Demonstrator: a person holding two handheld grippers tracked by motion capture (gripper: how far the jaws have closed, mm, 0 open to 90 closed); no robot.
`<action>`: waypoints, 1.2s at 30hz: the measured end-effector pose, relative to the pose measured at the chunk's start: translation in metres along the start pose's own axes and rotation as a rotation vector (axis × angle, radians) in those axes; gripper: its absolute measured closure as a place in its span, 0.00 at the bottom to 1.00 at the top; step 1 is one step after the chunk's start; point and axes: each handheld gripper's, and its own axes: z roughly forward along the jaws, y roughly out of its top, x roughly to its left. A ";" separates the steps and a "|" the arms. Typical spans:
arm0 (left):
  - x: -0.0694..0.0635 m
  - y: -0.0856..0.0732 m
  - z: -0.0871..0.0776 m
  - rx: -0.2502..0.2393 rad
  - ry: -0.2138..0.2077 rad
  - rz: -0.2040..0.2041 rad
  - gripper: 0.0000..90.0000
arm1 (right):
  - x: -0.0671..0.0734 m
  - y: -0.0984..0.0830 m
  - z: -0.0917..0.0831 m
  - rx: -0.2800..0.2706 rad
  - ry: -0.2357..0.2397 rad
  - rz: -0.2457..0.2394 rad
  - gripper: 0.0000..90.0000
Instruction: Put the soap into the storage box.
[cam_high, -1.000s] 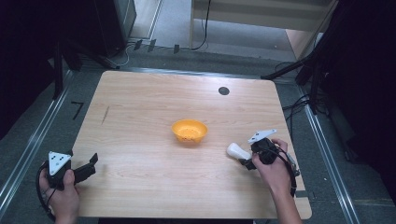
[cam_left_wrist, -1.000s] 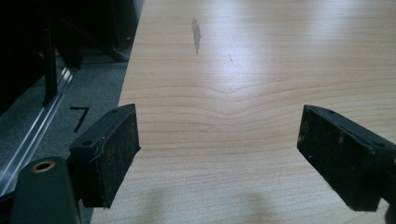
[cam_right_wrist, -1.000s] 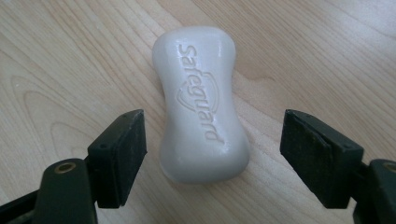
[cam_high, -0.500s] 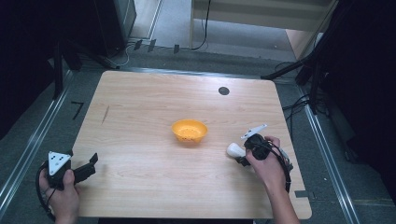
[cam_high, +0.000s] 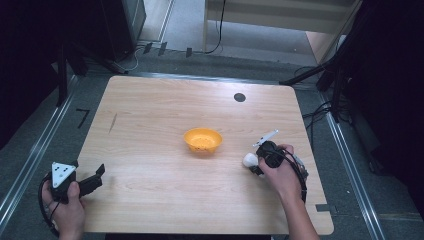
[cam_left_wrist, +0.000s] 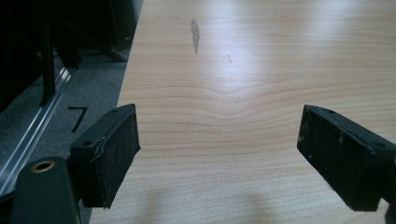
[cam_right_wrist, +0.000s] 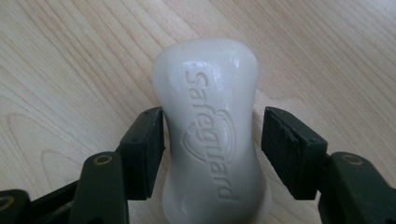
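As jaws close — soap bar between hand-held gripper pads.

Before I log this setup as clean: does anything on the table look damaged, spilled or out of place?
Nothing spilled or broken. The only blemish is a short dark streak on the table, toward its far left. The white soap bar lies flat between the right gripper jaws, and the orange bowl stands upright.
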 end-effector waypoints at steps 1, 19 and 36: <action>0.000 0.000 0.000 0.000 -0.001 0.000 0.15 | 0.000 0.000 0.001 0.004 0.003 0.001 0.47; 0.000 0.000 0.000 0.000 -0.002 -0.002 0.15 | 0.001 0.003 0.005 0.021 -0.008 -0.021 0.55; 0.001 0.000 0.000 0.001 -0.001 -0.004 0.15 | 0.003 -0.001 0.005 -0.032 -0.051 -0.070 0.56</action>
